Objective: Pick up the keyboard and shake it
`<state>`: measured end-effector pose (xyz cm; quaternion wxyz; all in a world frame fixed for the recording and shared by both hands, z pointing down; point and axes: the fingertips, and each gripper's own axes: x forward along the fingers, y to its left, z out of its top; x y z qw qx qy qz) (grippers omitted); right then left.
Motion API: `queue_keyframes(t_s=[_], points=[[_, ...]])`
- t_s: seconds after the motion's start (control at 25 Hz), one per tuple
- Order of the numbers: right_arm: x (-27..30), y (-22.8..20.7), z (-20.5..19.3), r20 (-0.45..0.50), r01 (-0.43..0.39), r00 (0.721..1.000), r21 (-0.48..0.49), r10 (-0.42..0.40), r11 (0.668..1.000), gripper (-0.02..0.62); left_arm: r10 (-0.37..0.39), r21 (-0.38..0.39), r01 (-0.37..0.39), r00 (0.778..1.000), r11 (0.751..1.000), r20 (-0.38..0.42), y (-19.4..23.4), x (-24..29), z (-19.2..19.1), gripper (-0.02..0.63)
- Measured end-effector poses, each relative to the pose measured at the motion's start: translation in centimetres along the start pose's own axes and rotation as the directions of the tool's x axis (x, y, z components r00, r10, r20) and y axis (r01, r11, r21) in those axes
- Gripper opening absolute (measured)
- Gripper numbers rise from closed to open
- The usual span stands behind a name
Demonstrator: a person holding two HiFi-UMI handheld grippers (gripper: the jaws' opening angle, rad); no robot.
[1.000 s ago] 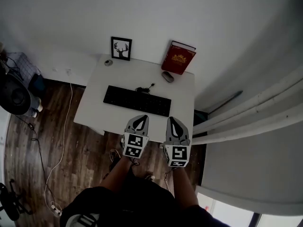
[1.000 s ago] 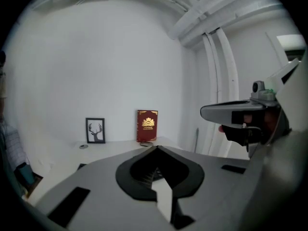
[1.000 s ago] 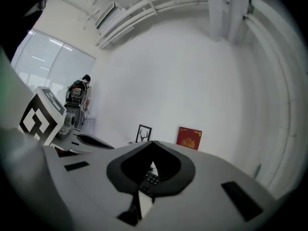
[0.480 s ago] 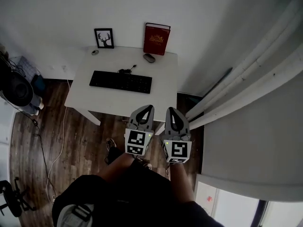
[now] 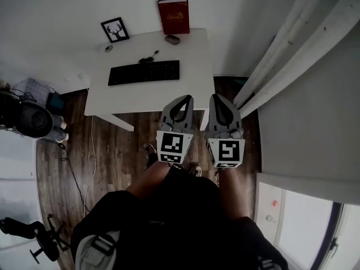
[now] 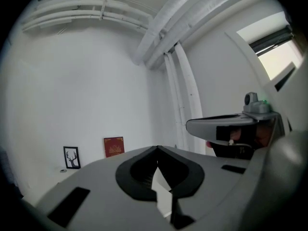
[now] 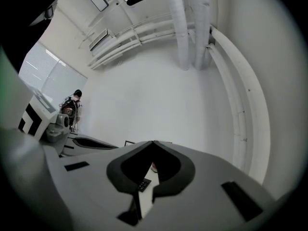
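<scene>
A black keyboard (image 5: 144,72) lies flat on the white desk (image 5: 194,89), its cable curled behind it. Both grippers are held side by side in front of the person's body, short of the desk's near edge. My left gripper (image 5: 184,98) is shut with nothing in it, and my right gripper (image 5: 218,96) is shut and empty too. In the right gripper view a corner of the keyboard (image 7: 143,184) shows through the gap below the closed jaws. The left gripper view looks over the shut jaws at the far wall.
On the desk's back edge stand a red book (image 5: 173,16), a framed deer picture (image 5: 114,30), a mouse (image 5: 172,39) and a small round object (image 5: 108,48). White pipes (image 5: 292,44) run down the right. A fan (image 5: 32,120) and cables lie on the wooden floor at left.
The head view has swung: the desk and keyboard now sit higher and further left in the picture. Both grippers have risen in the view, still shut and side by side.
</scene>
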<state>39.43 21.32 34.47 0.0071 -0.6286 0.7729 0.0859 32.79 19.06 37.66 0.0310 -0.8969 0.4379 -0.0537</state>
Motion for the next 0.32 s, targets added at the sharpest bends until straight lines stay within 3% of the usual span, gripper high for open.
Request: queue_keyframes(t_s=[0.32], points=[[-1.2, -0.4, 1.0, 0.021, 0.020, 1.000, 0.021, -0.021, 1.000, 0.021, -0.044, 0.019, 0.045, 0.999, 0.999, -0.010, -1.4, -1.2, 0.4, 0.003]])
